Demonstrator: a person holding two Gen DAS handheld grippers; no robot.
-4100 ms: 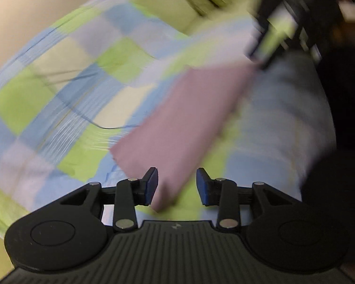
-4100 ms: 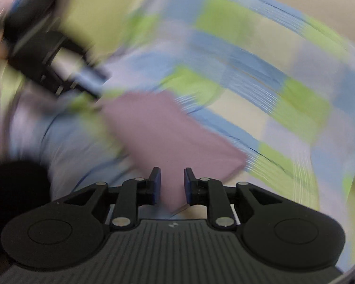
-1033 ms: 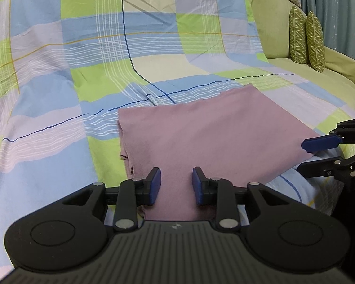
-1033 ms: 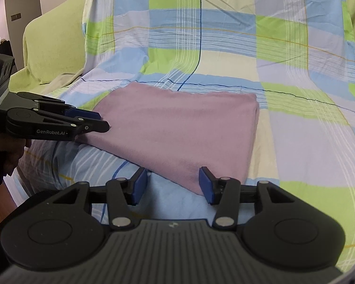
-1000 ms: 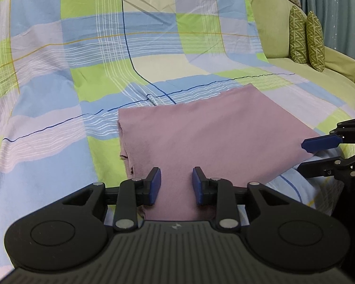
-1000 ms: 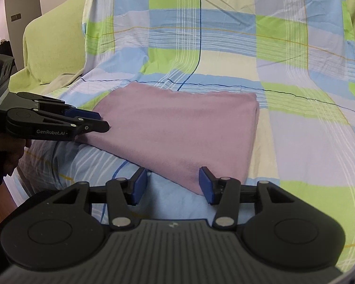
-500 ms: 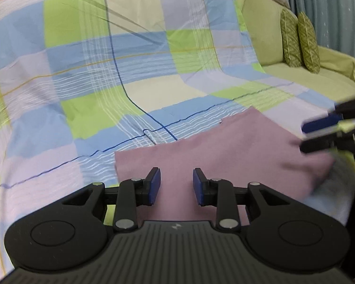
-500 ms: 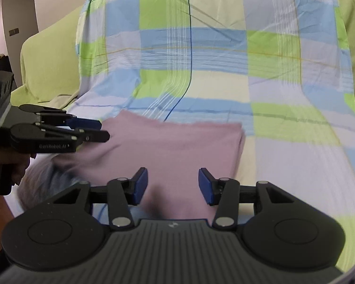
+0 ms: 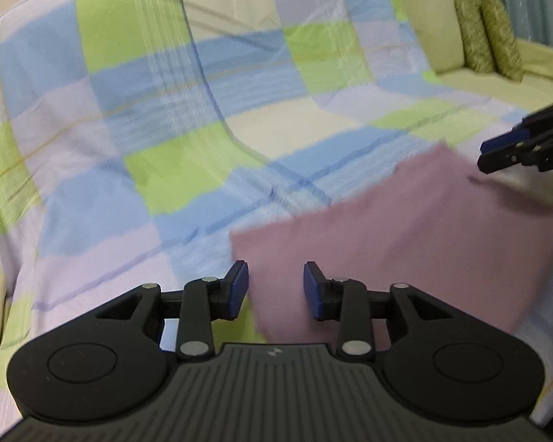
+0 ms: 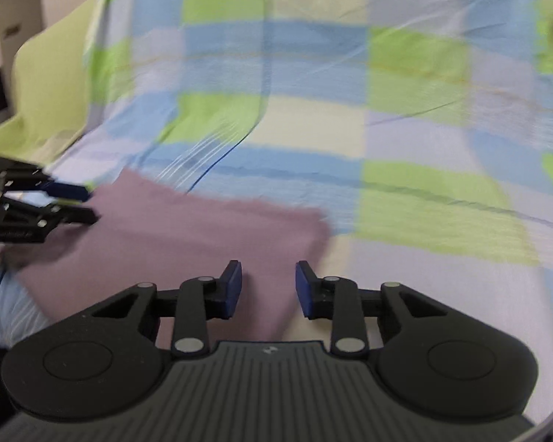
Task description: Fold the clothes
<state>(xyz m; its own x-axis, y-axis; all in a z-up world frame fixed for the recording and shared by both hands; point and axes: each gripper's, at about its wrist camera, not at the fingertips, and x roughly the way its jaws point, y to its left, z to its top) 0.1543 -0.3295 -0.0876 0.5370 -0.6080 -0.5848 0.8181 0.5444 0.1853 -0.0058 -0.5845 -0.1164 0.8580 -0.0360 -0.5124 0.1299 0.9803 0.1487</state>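
A folded mauve cloth (image 9: pixel 405 232) lies flat on the checked sheet (image 9: pixel 136 140) that covers the sofa; it also shows in the right wrist view (image 10: pixel 188 235). My left gripper (image 9: pixel 275 287) is open and empty, above the cloth's near left corner. My right gripper (image 10: pixel 268 285) is open and empty, above the cloth's near right corner. Each gripper appears in the other's view: the right one (image 9: pixel 497 153) at the cloth's right side, the left one (image 10: pixel 81 204) at its left side. Both views are blurred by motion.
The blue, green and cream checked sheet (image 10: pixel 405 191) drapes over the sofa's seat and back. Two olive cushions (image 9: pixel 486 25) stand at the right end of the green sofa (image 9: pixel 497 84). A green armrest (image 10: pixel 51 84) rises at the left.
Both grippers have pulled back and up from the cloth, which now sits lower in both views. The right gripper's jaws have narrowed a little. The cloth stays folded flat.
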